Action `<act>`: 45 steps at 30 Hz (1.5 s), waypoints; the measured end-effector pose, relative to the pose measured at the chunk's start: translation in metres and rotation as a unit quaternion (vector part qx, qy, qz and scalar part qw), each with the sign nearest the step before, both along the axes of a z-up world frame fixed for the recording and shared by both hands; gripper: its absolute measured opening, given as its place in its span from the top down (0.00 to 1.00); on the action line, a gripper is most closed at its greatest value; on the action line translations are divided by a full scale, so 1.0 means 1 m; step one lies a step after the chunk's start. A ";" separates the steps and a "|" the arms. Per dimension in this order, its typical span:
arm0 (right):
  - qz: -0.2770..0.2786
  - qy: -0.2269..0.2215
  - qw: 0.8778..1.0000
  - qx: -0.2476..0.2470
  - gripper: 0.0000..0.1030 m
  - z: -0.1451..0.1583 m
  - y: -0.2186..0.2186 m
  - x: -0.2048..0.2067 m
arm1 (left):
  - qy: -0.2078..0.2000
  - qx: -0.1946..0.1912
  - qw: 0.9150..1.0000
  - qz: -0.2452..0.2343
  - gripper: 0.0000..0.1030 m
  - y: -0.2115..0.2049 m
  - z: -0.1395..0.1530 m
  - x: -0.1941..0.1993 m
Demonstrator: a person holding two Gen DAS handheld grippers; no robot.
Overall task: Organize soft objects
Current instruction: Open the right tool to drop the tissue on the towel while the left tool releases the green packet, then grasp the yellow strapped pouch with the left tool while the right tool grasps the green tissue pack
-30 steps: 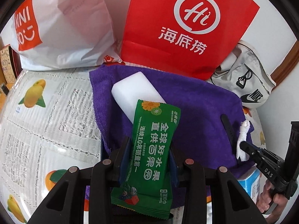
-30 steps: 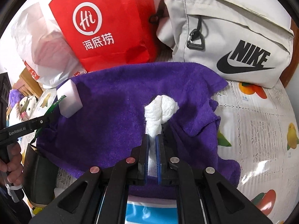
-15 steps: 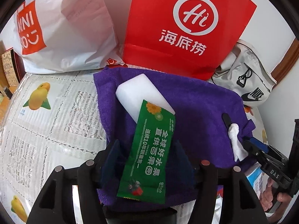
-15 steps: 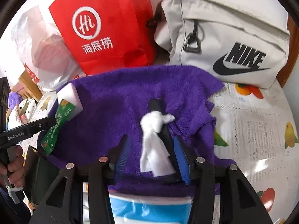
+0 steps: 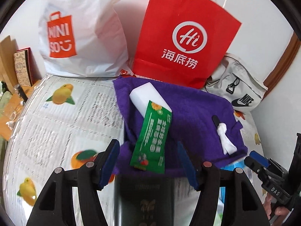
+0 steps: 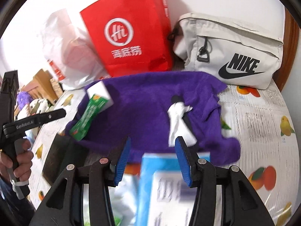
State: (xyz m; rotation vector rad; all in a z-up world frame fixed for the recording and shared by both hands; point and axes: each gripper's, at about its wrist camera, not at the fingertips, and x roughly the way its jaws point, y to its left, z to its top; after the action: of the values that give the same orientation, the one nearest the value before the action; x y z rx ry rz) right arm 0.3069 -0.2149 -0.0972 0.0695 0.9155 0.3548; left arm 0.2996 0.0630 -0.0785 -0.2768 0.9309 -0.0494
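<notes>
We're in somebody's home here, a lived-in room by every sign. A worktop (image 5: 62, 124) under a fruit-printed cloth sits hard against a white wall. At the back of the frame, shopping bags line up: a white Miniso bag (image 5: 79, 35), a red Haidilao bag (image 5: 184, 37), a grey Nike pouch (image 6: 231, 50) at right. Far left in the right wrist view, plush toys (image 6: 24, 98) and cardboard boxes (image 6: 43, 82) pile up.

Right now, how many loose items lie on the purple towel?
3: a white sponge block at the far left, a green packet leaning on it, and a white knotted tissue at the right. Folds may hide more.
</notes>
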 end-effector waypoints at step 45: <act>0.026 0.028 0.999 -0.030 0.37 -0.065 0.065 -0.155 | 0.014 0.051 0.996 -0.077 0.53 -0.004 -0.079 -0.174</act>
State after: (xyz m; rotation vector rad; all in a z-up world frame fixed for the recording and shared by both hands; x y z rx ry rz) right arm 0.1518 -0.1501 -0.1621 0.0001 0.9847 0.3740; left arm 0.1259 0.0588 -0.1574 -0.1116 0.9778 -0.1393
